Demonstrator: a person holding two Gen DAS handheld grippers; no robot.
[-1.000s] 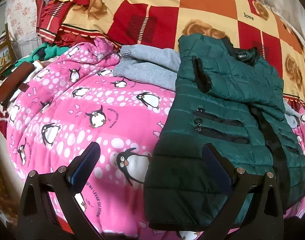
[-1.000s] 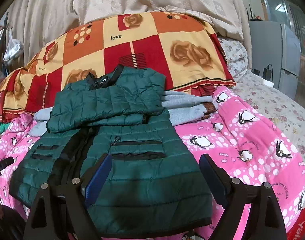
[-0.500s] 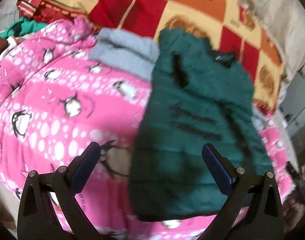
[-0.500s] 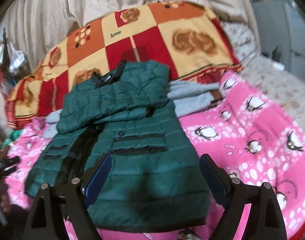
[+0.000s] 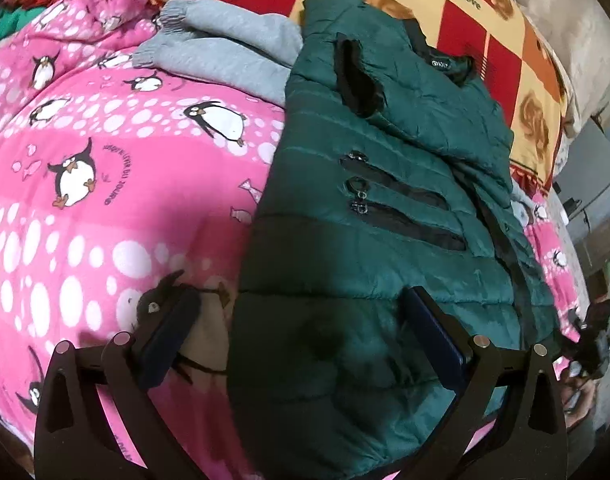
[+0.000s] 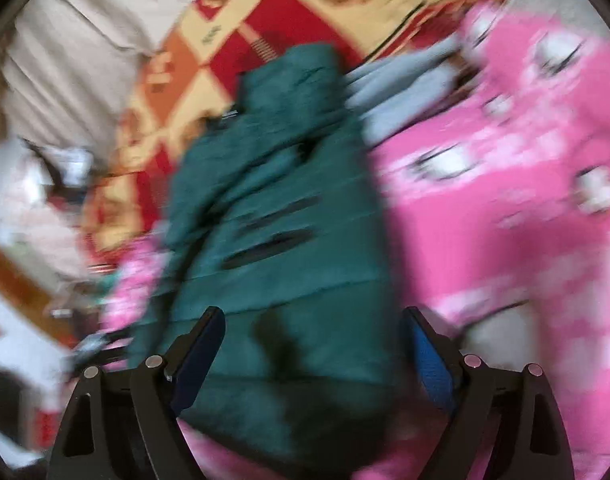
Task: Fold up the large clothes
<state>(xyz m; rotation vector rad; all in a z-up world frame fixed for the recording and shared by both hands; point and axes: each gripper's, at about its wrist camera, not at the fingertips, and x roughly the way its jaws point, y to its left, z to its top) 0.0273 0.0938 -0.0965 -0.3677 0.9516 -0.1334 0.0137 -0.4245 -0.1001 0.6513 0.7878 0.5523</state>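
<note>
**Green jacket lay lengthwise, both tongs wide and empty**

Left wrist: I saw the green jacket (image 5: 369, 216) on the pink penguin blanket (image 5: 105, 184), collar far, hem near, under my gaping, empty left gripper (image 5: 301, 340).

Right wrist: blurred; jacket ran near-to-far, hem beneath the spread, empty right gripper (image 6: 313, 344); details unreadable.

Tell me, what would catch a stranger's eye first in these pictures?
Probably the dark green quilted jacket, lying flat in the middle with its black pocket zips showing, on a loud pink penguin blanket. Behind it sit a folded grey garment and a red and yellow checked quilt. The left gripper and right gripper both gape open over the jacket's hem.
</note>
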